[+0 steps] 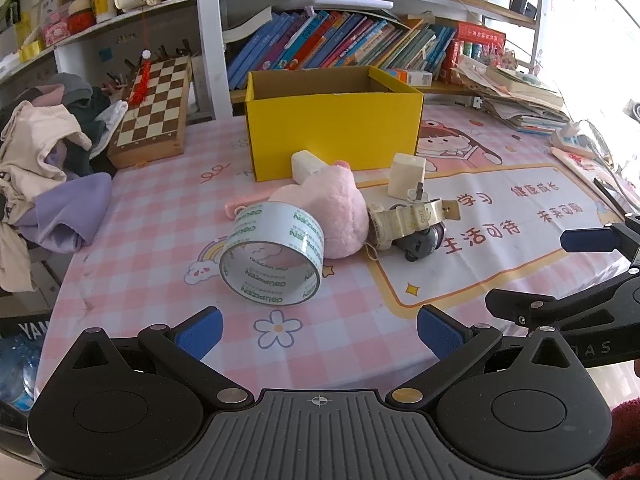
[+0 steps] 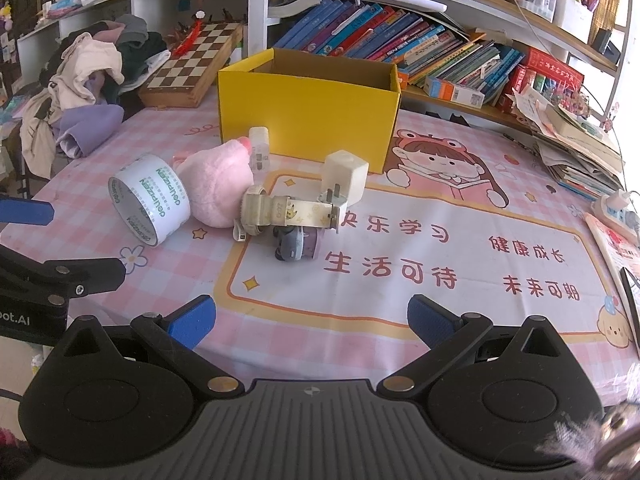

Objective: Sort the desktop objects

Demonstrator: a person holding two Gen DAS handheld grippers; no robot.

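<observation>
Spread left gripper [image 1: 319, 334], printed tape roll [image 1: 272, 254] sideways

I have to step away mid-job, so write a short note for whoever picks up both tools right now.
Left tool: open, empty, back from the tape roll.
Right tool: open, empty, facing the toy car.
Tape roll, pink plush, white charger and watch all lie on the table mat in front of the yellow box.
Done: nothing visibly sorted; box inside mostly hidden.
Left: move all items.
</observation>
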